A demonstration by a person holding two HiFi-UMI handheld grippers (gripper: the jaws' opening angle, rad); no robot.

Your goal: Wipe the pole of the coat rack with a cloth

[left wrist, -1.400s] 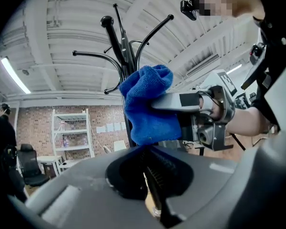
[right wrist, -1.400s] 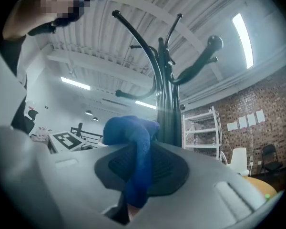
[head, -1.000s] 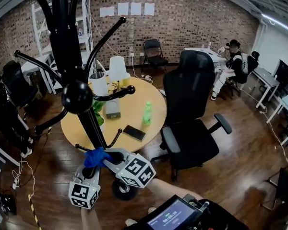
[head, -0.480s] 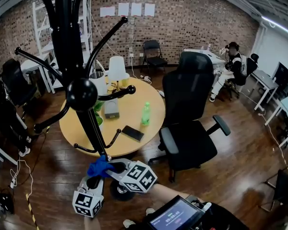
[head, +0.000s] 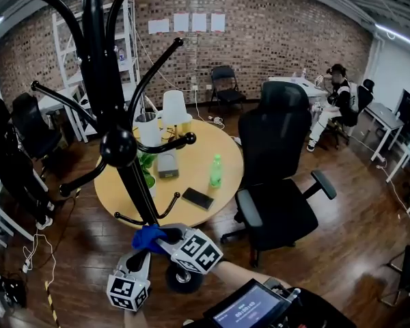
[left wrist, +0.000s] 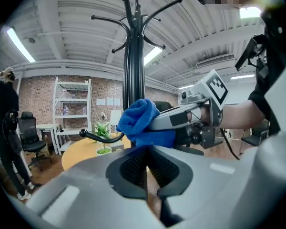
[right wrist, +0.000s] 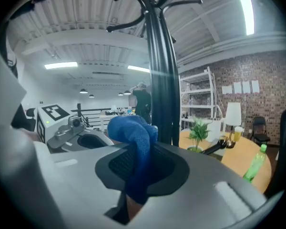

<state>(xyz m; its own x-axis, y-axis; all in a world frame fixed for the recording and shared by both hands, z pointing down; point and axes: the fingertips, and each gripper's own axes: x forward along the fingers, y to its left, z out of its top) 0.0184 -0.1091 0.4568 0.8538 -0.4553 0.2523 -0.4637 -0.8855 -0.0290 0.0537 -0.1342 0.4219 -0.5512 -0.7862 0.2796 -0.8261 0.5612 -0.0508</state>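
Observation:
The black coat rack pole [head: 133,183] rises at the left of the head view, with hooks branching off it. A blue cloth [head: 148,238] is pressed against the pole low down, below the lowest hooks. My right gripper [head: 160,236] is shut on the cloth and reaches in from the right. In the right gripper view the cloth [right wrist: 133,142] hangs between the jaws, with the pole [right wrist: 162,80] just behind it. My left gripper [head: 136,260] sits below the cloth, beside the pole, shut with nothing in it. In the left gripper view [left wrist: 147,149] the cloth [left wrist: 139,120] and pole [left wrist: 132,66] are ahead.
A round wooden table [head: 191,176] behind the rack holds a green bottle [head: 215,171], a phone [head: 197,198], a lamp [head: 175,108] and a plant. A black office chair [head: 277,176] stands to the right. A seated person [head: 339,98] is far back right. The rack's round base [head: 182,279] is on the wood floor.
The cloth and both grippers have slid a little down the pole. The head view has shifted slightly.

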